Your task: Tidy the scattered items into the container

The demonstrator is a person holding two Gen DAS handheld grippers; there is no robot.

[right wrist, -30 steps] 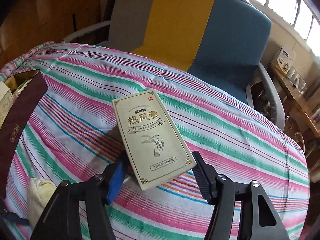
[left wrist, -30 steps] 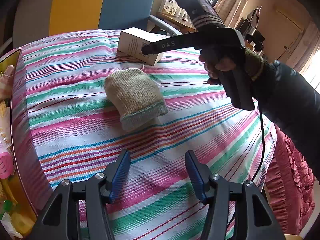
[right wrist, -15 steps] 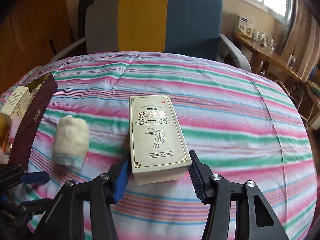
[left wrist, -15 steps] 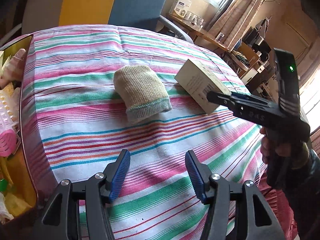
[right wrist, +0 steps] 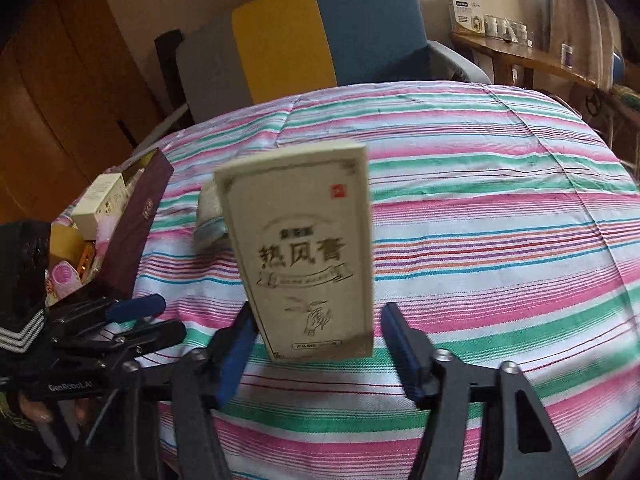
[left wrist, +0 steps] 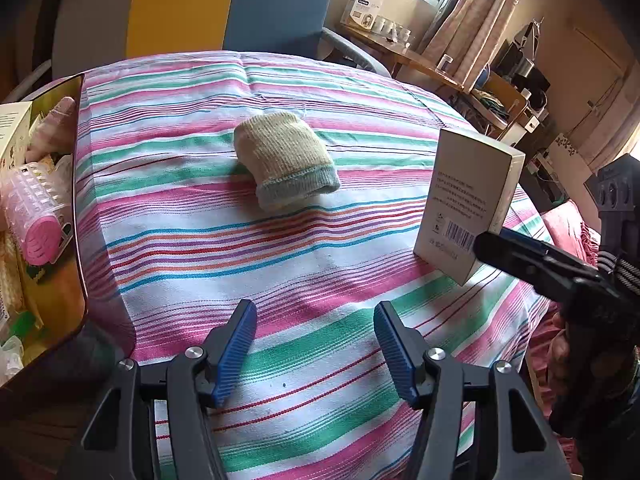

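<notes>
My right gripper (right wrist: 316,348) holds a cream carton with Chinese lettering (right wrist: 308,256) upright above the striped cloth; the jaws look wide, with a gap at the right finger, and the grip is hard to judge. The carton (left wrist: 468,204) and right gripper (left wrist: 516,256) also show in the left wrist view at the right. A rolled beige sock with a blue cuff (left wrist: 284,160) lies mid-table, partly hidden behind the carton (right wrist: 208,220) in the right wrist view. My left gripper (left wrist: 316,352) is open and empty above the near cloth. The dark box container (left wrist: 78,208) stands at the left.
The container (right wrist: 136,224) holds a pink hair roller (left wrist: 34,216), a white carton (right wrist: 98,200) and other small things. A grey, yellow and blue chair (left wrist: 224,4) stands behind the table. A cluttered shelf (left wrist: 400,40) runs along the right wall.
My right gripper has lifted the carton and tipped it upright, swinging toward the left side. The left gripper has pulled back a little, staying open. The sock has not moved.
</notes>
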